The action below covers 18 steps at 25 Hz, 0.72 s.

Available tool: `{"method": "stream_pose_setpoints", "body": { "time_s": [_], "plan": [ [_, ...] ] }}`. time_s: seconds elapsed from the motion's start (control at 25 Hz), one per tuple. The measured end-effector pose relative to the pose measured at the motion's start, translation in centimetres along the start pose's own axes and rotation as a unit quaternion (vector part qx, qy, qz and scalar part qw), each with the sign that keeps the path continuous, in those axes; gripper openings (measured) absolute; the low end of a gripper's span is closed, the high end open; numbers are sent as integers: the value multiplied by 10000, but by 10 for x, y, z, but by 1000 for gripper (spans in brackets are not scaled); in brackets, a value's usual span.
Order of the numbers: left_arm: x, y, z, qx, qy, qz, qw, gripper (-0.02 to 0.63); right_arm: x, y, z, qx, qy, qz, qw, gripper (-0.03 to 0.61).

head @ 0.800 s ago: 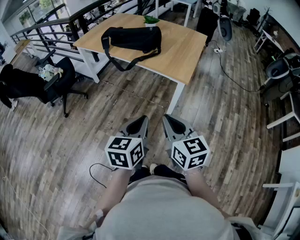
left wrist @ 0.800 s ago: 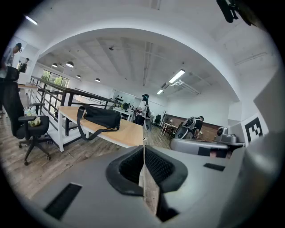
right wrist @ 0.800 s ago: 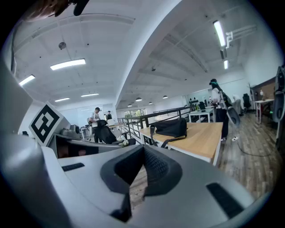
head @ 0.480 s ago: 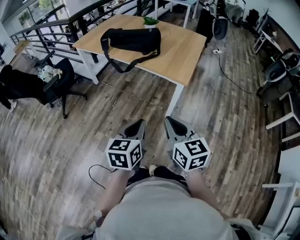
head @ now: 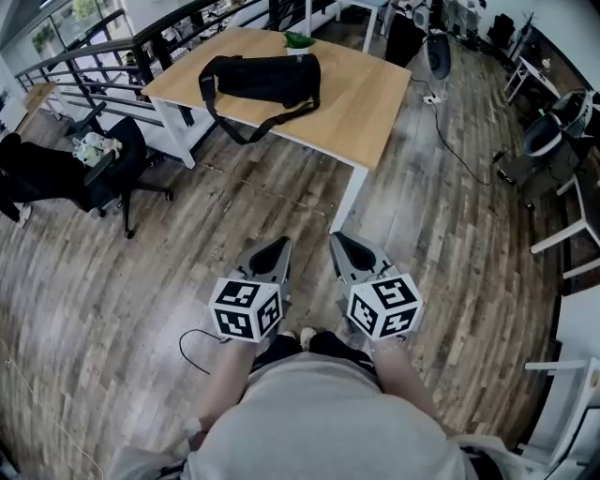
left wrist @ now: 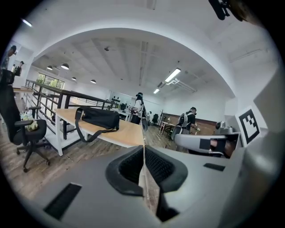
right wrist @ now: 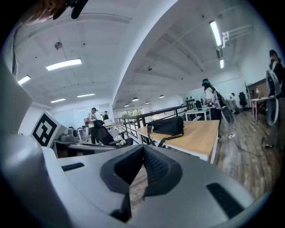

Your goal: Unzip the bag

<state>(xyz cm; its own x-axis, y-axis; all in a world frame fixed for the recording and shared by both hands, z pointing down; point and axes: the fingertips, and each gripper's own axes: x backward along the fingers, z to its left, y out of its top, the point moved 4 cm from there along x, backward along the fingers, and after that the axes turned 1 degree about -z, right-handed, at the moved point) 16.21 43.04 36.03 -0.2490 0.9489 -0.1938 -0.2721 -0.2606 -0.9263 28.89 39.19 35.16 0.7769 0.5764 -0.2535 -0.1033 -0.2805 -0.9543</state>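
We see a bright, evenly lit room. Daylight enters through windows [head: 56, 28] left of the table [head: 375, 103]; ceiling strip lights [right wrist: 63, 64] glow above it, slightly blown out. Shadows beneath the table are soft. The bag [head: 267, 77] on it looks sharp. Both gripper views bow heavily, with black corners.

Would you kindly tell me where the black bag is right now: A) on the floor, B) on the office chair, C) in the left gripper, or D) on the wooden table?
D: the bag lies on the table, well away from both grippers.
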Motion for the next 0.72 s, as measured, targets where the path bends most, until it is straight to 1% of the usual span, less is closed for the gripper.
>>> {"method": "stream_pose_setpoints", "body": {
  "time_s": [0.24,0.32,0.4,0.52,0.56,0.6,0.64,0.72],
  "plan": [
    [1,9,21,-106,79,-11,9999,26,-9,-3,6,67,-218,77,9997,9],
    [2,12,25,-148,41,-8,9999,28,-9,-4,10,79,-286,98,9995,60],
    [4,11,29,-159,4,27,9999,28,-9,-7,12,82,-383,124,9992,63],
    [7,6,36,-80,7,109,9999,34,-10,-10,17,92,-467,183,9987,84],
    [8,3,38,-34,8,149,9999,60,-10,-11,18,108,-481,215,9986,92],
    [8,1,39,20,6,185,9998,110,-10,-13,19,124,-496,249,9984,92],
    [8,-2,40,72,8,205,9998,127,-10,-14,19,132,-510,278,9982,94],
    [9,-4,42,129,17,211,9997,127,-12,-17,17,127,-524,313,9981,98]
  ]
}}
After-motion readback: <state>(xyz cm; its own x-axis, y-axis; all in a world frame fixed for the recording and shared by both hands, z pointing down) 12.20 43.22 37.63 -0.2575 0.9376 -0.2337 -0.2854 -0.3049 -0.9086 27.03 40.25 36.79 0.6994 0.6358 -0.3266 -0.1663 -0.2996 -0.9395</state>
